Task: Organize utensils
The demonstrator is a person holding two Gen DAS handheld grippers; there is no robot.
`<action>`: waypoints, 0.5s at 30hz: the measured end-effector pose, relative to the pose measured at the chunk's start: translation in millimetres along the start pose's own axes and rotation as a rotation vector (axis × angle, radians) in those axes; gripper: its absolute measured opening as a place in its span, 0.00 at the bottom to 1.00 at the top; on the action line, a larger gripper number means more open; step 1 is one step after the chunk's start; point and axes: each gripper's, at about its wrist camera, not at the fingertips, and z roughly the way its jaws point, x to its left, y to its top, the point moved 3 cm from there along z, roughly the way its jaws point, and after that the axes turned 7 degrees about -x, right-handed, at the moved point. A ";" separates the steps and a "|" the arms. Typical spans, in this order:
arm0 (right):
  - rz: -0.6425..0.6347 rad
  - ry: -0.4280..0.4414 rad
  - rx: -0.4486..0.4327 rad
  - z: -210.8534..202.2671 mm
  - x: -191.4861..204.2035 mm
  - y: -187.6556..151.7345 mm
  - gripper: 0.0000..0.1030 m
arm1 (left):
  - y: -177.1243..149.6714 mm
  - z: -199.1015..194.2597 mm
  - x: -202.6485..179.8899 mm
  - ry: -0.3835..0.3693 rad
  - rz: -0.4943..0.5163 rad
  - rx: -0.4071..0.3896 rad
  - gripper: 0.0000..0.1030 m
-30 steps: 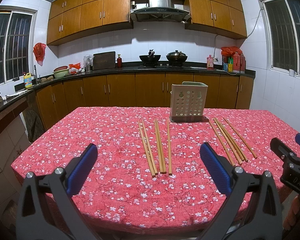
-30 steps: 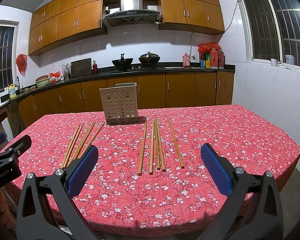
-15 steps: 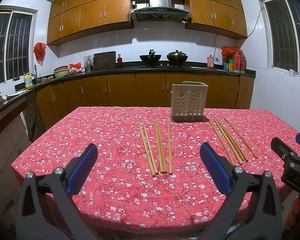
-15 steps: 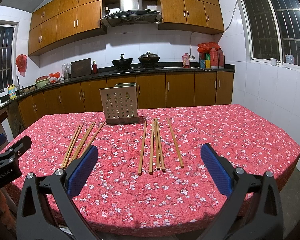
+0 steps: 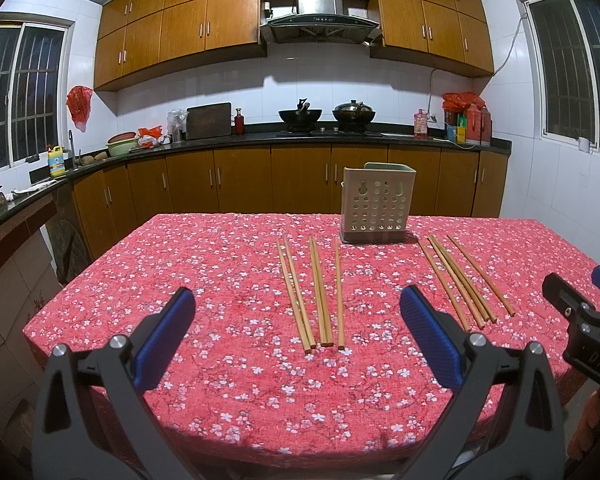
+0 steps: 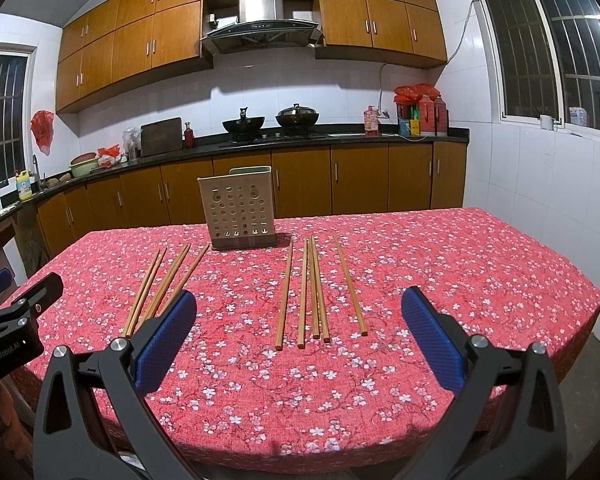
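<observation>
On the floral tablecloth [image 5: 220,360] we saw 2 chopstick groups [image 5: 316,292] [image 6: 318,290] flanking the perforated holder [image 5: 374,208]; left gripper [image 5: 296,336] and right gripper [image 6: 298,332] both gaped wide, empty.

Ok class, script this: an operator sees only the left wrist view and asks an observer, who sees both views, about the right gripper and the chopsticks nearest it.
Operator: My view cuts off the right gripper at the edge. Is it open?
Observer: Yes. Its own view shows both fingers spread wide, with nothing held between them.
Operator: The chopsticks on that side bunch together for me. How many are there?
Observer: Five, lying flat on the cloth, pointing towards the holder. The two in the middle almost touch, and the outer ones lie apart.
</observation>
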 end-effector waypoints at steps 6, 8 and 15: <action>0.001 0.000 0.001 0.5 0.0 -0.5 0.98 | 0.0 0.1 0.0 0.000 0.000 0.000 0.96; 0.001 0.002 0.004 0.7 1.1 -1.0 0.98 | -0.1 0.3 0.1 0.001 0.001 0.001 0.96; 0.009 0.011 0.030 10.3 -3.5 1.7 0.98 | -0.5 6.9 6.8 0.028 -0.001 0.017 0.96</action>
